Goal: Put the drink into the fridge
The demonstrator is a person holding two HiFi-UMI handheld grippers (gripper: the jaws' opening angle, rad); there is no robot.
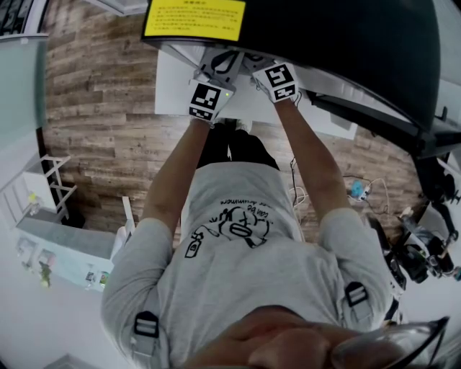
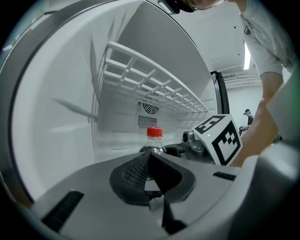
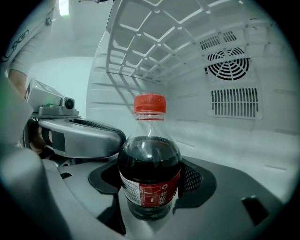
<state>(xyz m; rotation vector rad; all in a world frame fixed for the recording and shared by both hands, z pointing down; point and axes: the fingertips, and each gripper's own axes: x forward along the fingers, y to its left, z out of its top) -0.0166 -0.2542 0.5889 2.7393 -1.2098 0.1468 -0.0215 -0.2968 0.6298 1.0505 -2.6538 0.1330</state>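
The drink is a small cola bottle with a red cap and red label. It stands upright between the jaws of my right gripper, which is shut on its body inside the white fridge. From the left gripper view only the bottle's cap and neck show, past the jaw tips. My left gripper is shut with nothing in it, just left of the right one. In the head view both arms reach forward, and the left gripper and right gripper sit side by side at the fridge opening.
A white wire shelf hangs above the bottle, and a fan vent is on the back wall. A dark panel with a yellow label overhangs the opening. Wooden floor, a pale cabinet at left and cables at right lie around me.
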